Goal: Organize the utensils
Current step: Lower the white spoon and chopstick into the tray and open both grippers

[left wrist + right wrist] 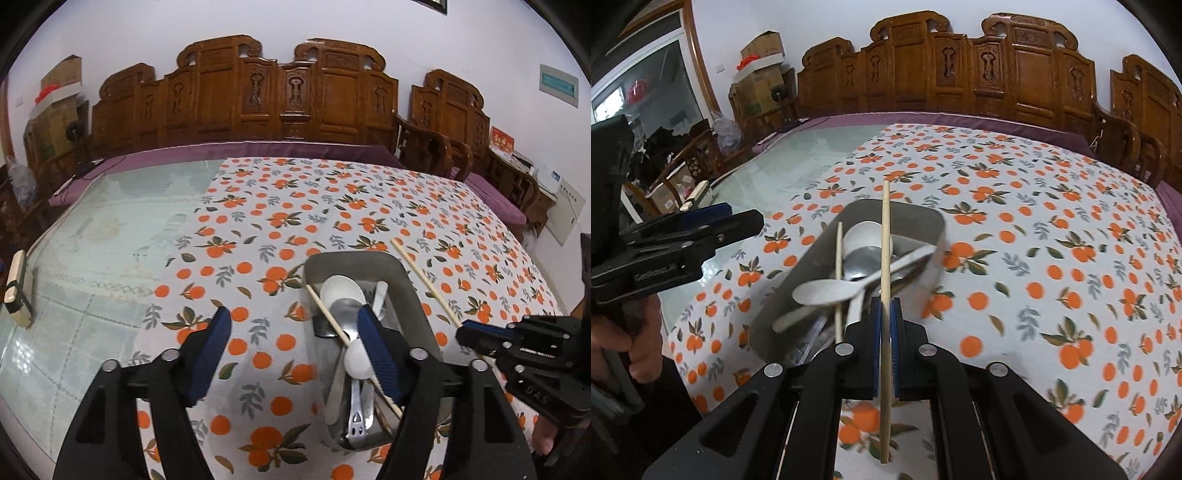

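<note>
We are holding one wooden chopstick (885, 295) in the right tongs (885, 314), jaws closed flat on it at a point below mid-length, so a long part is projecting forward over the grey tray (798, 291) and a shorter part is trailing back under the tongs. We are judging it light, stiff and smooth: it should not bend, but it is likely to pivot or slide in a pinch this far off centre, so a grip nearer the middle would steady it. The left tongs (295, 354) are standing wide and holding nothing, with one finger over the tablecloth (258, 229) and the other over the tray (413, 280). In the tray we are seeing a second chopstick (332, 317) lying across a white ceramic spoon (341, 290), which we are taking as brittle and slippery, plus metal spoons (345, 314) and other cutlery in a loose heap. The left wrist view is showing the held chopstick (424, 277) from the side, outside the tray's right wall and apparently clear of the table (110, 229), with the right tongs (463, 334) at its near end. The right wrist view alone is showing the pads actually pinching the stick, and the left tongs (738, 218) beside the tray's left wall.
</note>
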`<move>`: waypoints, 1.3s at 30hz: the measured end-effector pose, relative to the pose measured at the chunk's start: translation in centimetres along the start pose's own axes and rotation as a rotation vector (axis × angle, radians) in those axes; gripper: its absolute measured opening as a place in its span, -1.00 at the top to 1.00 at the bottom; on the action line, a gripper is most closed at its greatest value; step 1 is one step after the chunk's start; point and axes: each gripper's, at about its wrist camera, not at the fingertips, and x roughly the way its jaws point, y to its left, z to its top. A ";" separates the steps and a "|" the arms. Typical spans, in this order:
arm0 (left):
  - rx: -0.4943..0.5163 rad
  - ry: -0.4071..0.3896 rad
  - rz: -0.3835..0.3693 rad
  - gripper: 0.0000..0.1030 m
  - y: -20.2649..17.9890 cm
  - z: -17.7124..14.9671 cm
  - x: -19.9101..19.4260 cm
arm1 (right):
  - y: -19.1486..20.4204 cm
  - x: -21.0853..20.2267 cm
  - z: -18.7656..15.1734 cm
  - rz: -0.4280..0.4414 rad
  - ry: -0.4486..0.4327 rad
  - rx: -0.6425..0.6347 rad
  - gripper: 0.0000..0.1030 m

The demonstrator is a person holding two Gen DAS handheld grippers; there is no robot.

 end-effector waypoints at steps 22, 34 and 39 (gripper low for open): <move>-0.016 -0.024 0.009 -0.78 1.4 0.2 -0.7 | 1.3 7.0 0.6 -0.068 0.076 0.077 0.88; -0.007 -0.010 0.014 -0.78 1.0 0.0 -0.3 | 1.5 5.8 0.7 -0.043 0.038 0.053 0.87; 0.003 -0.012 0.010 -0.78 0.5 -0.2 -0.5 | 1.6 2.8 0.5 -0.048 -0.025 0.023 0.83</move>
